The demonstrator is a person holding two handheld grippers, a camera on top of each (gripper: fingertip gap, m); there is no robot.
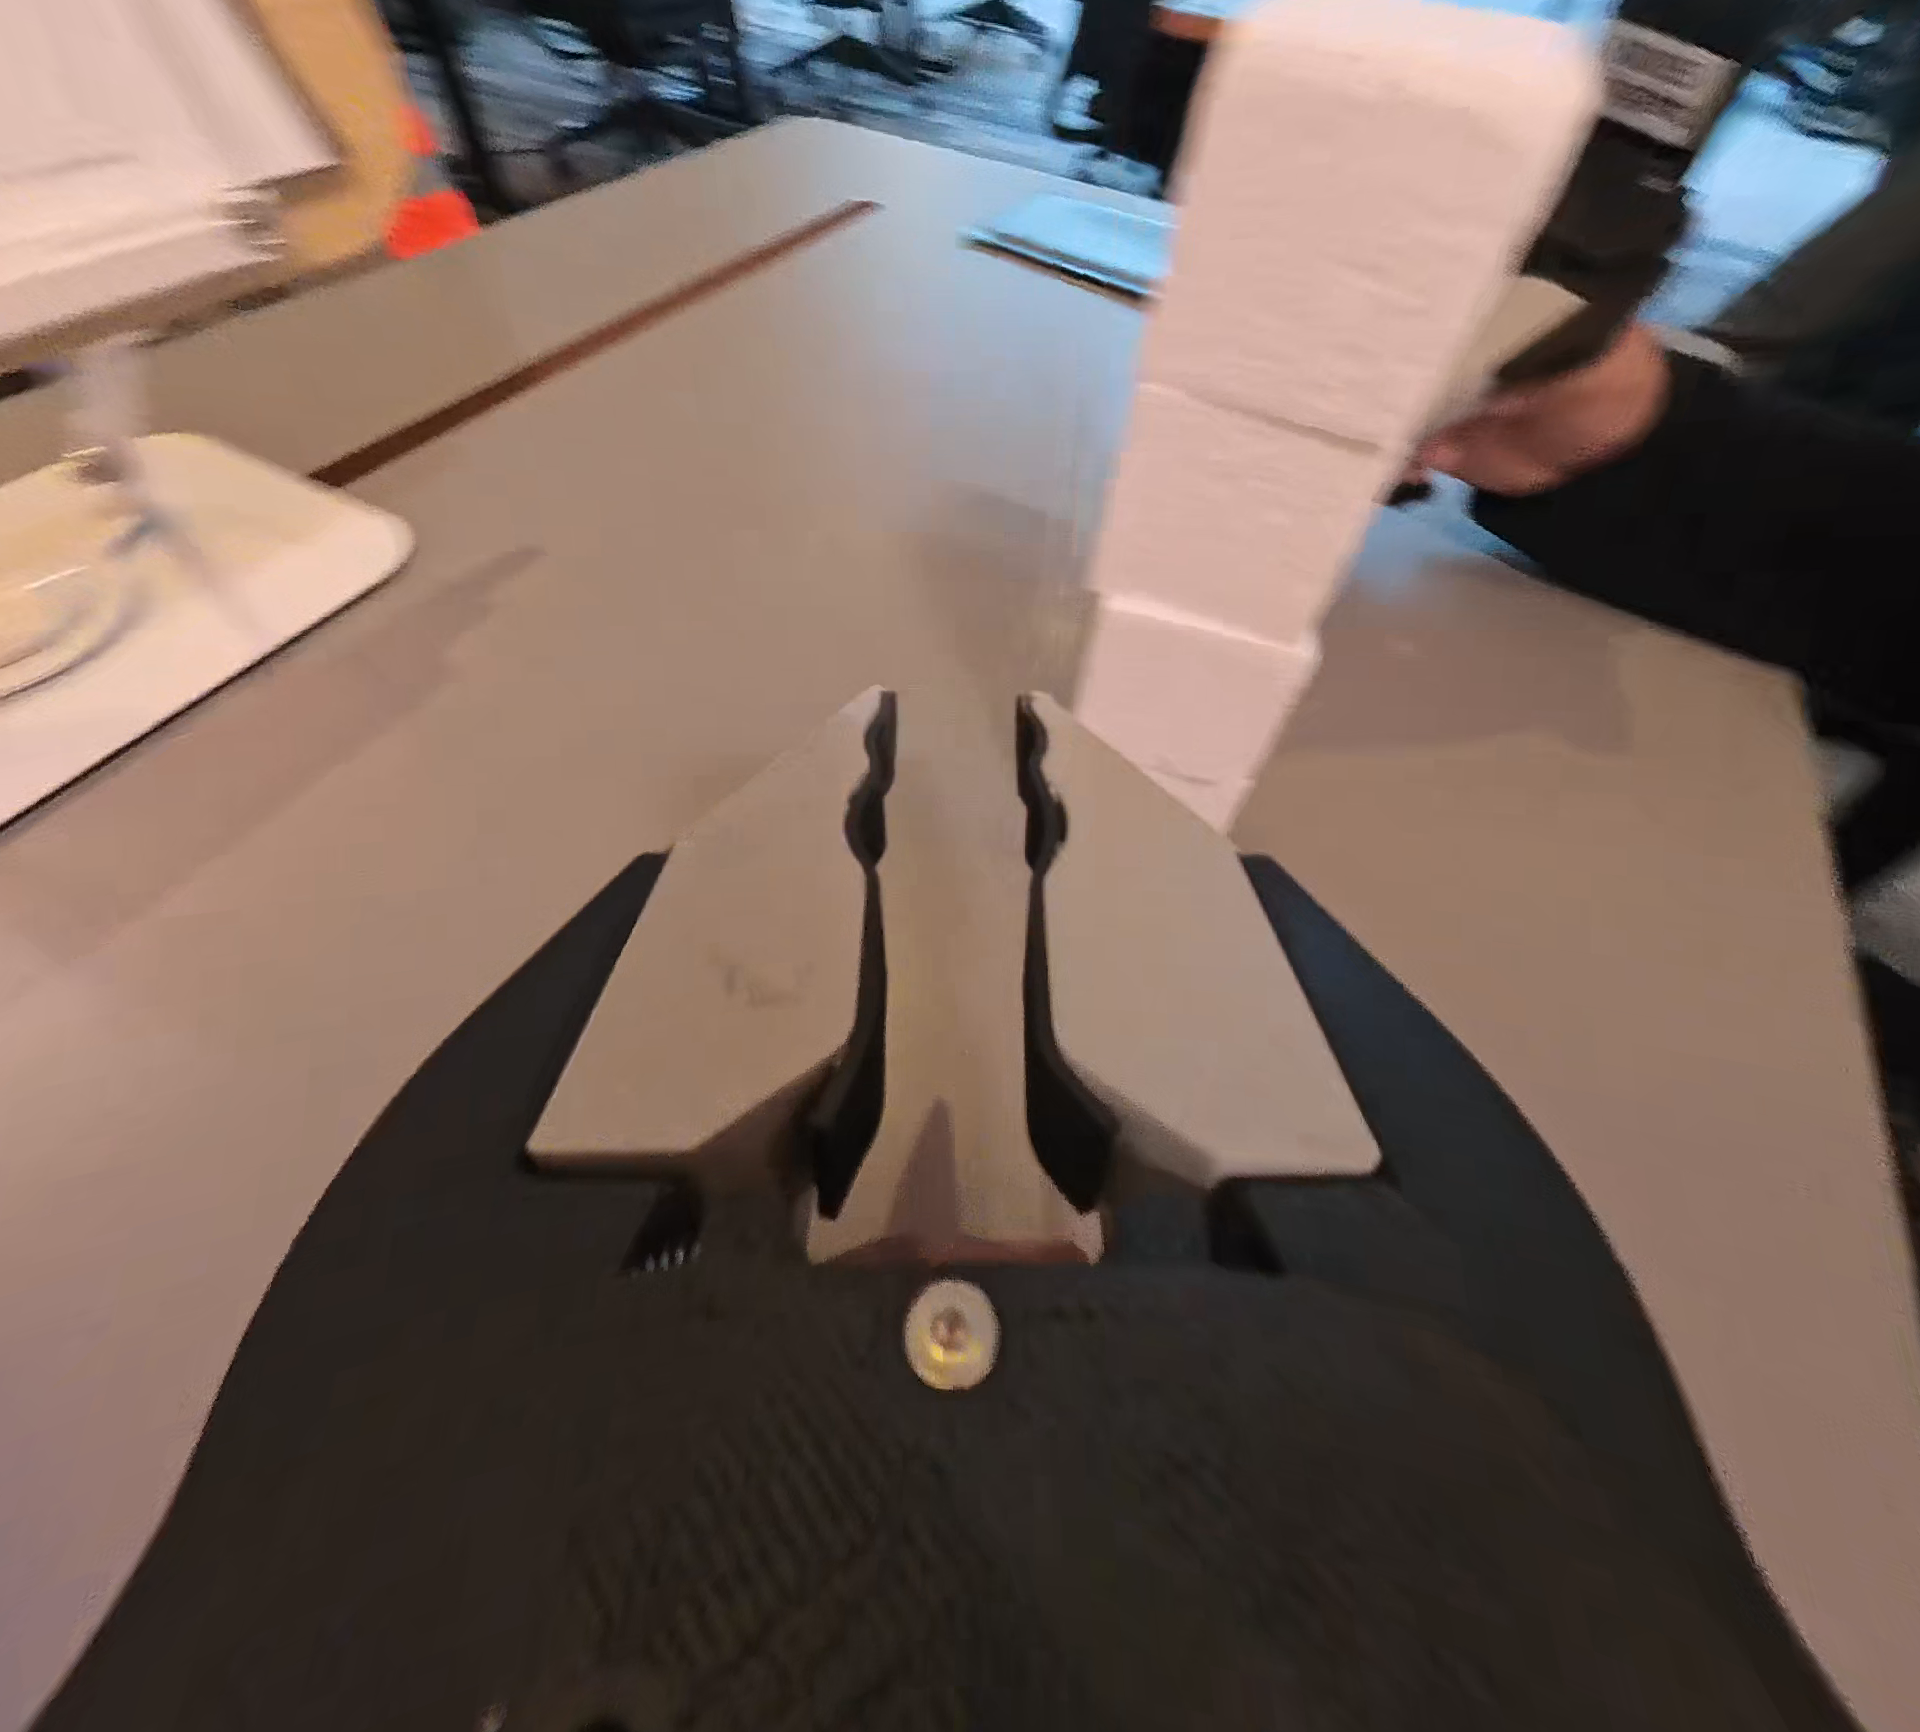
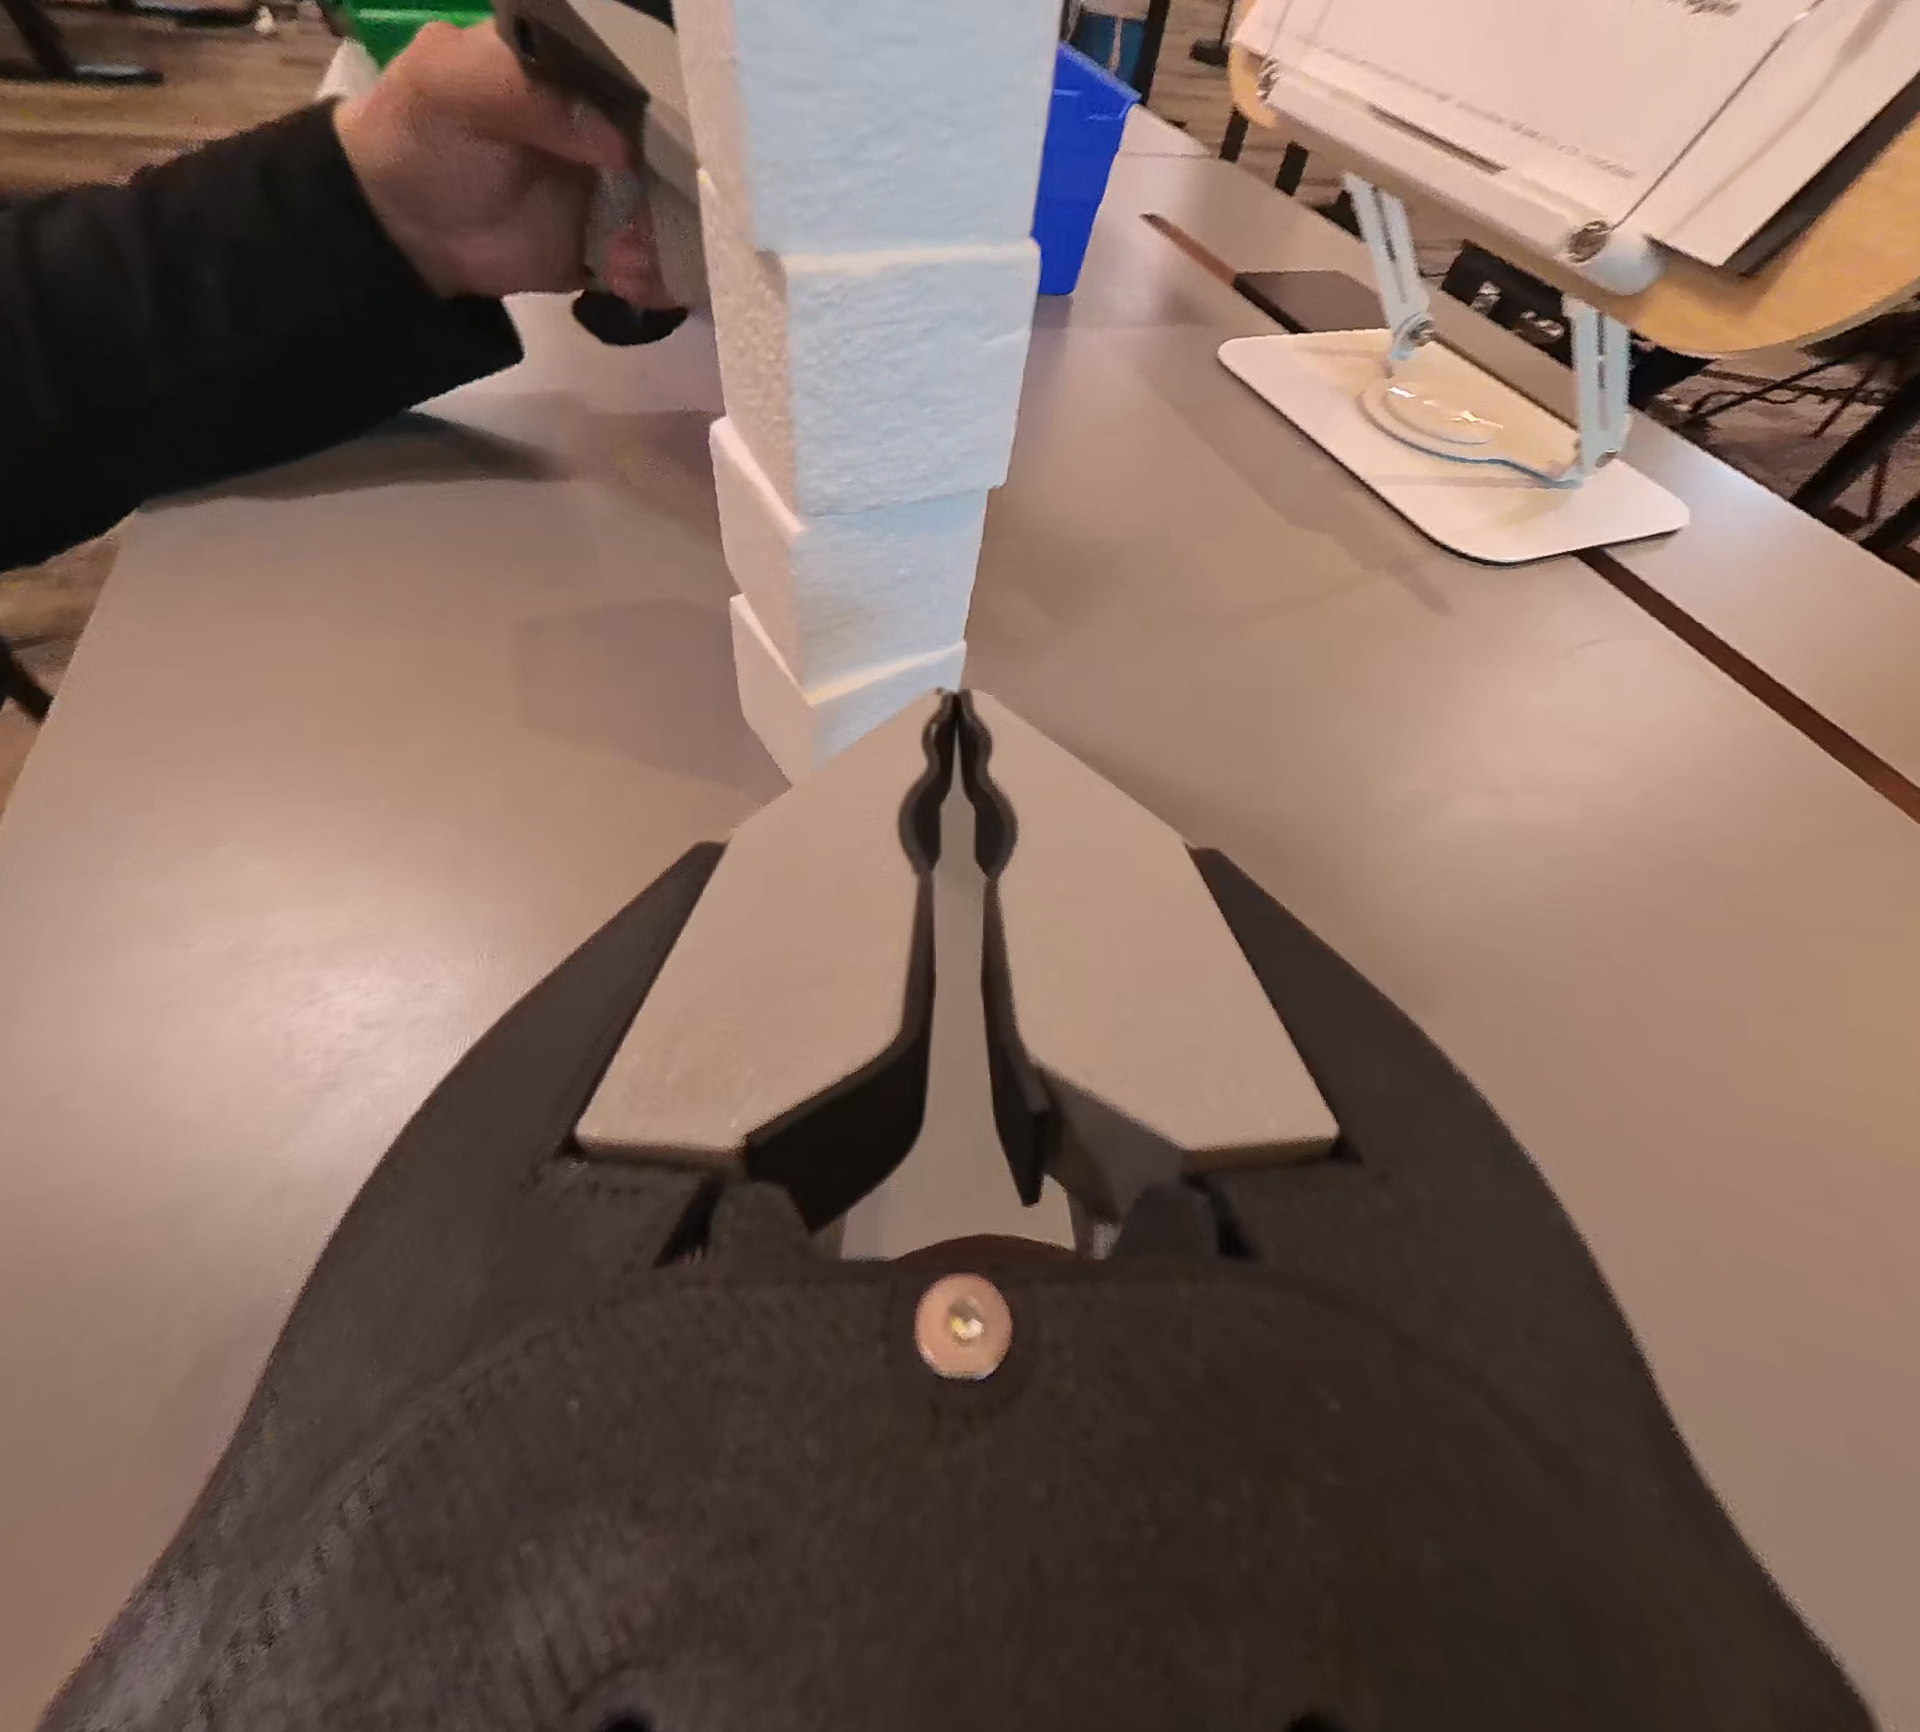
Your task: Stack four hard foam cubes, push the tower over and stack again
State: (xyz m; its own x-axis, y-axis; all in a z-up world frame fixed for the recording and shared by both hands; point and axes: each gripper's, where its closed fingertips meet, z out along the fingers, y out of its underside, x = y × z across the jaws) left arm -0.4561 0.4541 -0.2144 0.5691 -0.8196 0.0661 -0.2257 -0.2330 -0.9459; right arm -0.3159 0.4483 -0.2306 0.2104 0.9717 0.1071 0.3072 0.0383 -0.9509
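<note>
Tower of four white hard foam cubes (image 2: 873, 311) is seen standing on the grey counter (image 2: 1351, 747), layers slightly offset and twisted. Right tool (image 2: 954, 706) is held low at the bottom cube's corner, jaws pressed together, empty. Left tool (image 1: 951, 716) is held just beside the base, jaws narrowly spread, empty. Push-over is judged the step in hand. A high, sideways nudge with closed jaws is advised, directed away from the white document stand (image 2: 1455, 456), so cubes are kept on the counter.

Four white foam cubes (image 2: 873, 332) stacked upright on table, edges slightly offset.
</note>
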